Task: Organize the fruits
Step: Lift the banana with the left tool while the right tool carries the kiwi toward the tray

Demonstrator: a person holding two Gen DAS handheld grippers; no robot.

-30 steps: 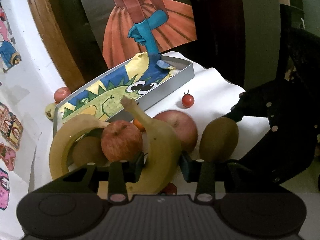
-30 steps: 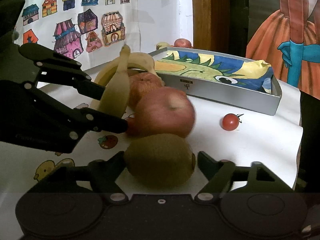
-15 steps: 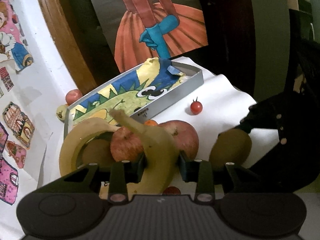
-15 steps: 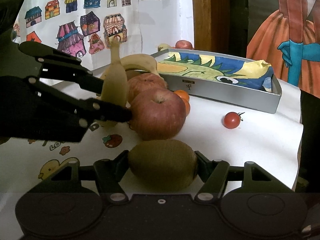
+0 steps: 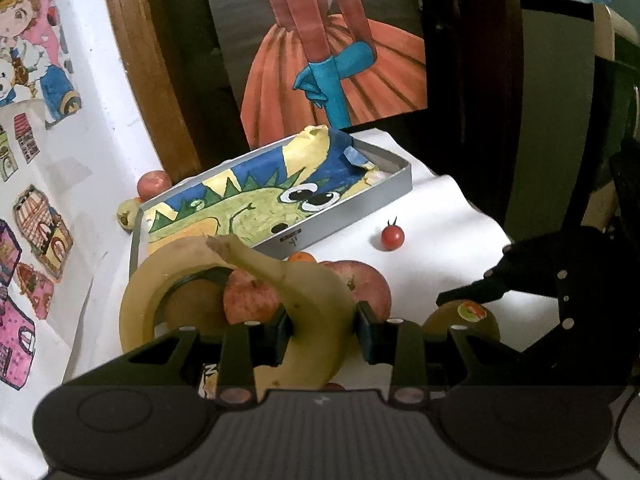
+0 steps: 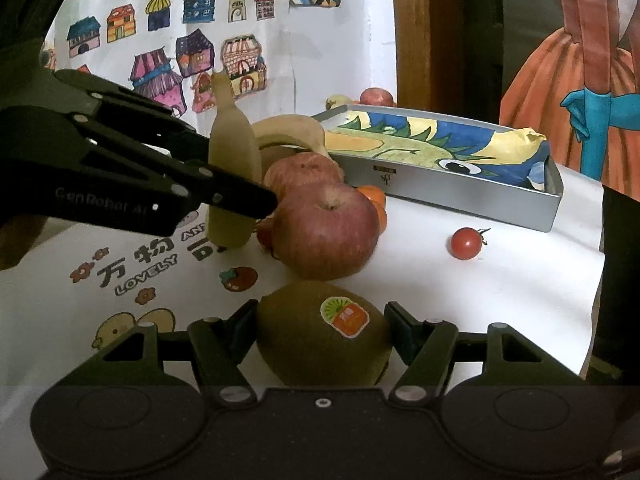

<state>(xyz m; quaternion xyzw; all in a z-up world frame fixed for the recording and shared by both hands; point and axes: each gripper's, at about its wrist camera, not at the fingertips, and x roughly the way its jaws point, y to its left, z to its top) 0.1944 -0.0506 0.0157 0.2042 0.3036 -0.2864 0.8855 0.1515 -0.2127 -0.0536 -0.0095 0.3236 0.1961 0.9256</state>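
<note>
My left gripper is shut on a yellow banana, held stem-up above the fruit pile; the right wrist view shows that banana upright between the left gripper's black fingers. My right gripper is shut on a brown kiwi with an orange sticker, just above the table. A second banana, two red apples, another kiwi and small oranges lie in a pile. The grey tray lined with a dinosaur drawing stands behind.
A cherry tomato lies alone on the white cloth in front of the tray. A small apple and a pale fruit sit behind the tray's far corner. Drawings cover the wall; the table edge drops off at right.
Both grippers have lifted and drawn back: the left raised the banana upright off the pile, and the right closed on the kiwi and pulled it away from the big apple.
</note>
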